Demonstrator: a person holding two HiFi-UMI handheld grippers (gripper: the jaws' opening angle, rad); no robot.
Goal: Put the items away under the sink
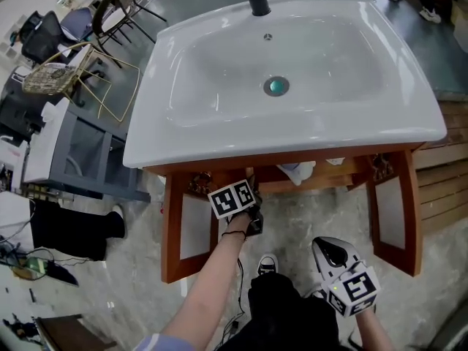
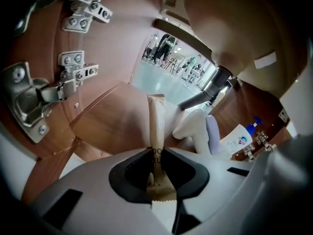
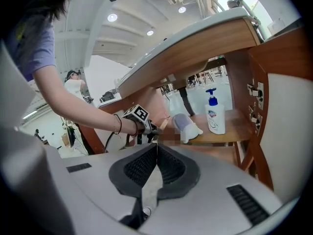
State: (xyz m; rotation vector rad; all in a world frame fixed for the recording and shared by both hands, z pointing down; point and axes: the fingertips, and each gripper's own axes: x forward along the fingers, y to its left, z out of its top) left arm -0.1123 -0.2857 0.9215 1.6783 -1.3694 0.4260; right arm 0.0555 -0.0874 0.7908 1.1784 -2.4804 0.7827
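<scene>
A long beige paper packet (image 2: 156, 126) is clamped between the jaws of my left gripper (image 2: 156, 156), which is shut on it. That gripper reaches into the wooden cabinet under the white sink (image 1: 292, 134); its marker cube (image 1: 232, 199) shows at the cabinet's front. On the shelf (image 3: 230, 131) stand a white soap bottle with a blue pump (image 3: 215, 114) and a white and lavender item (image 3: 187, 126). The packet's tip (image 3: 164, 124) points toward them. My right gripper (image 3: 156, 148) hangs low outside the cabinet, shut with nothing in it, also seen as the right gripper (image 1: 330, 251).
Both cabinet doors stand open, the left door (image 1: 183, 229) and the right door (image 1: 395, 214). Metal hinges (image 2: 63, 82) are close on the left. A drain pipe (image 2: 208, 89) runs behind the shelf. A wire basket (image 1: 55, 75) stands left of the sink.
</scene>
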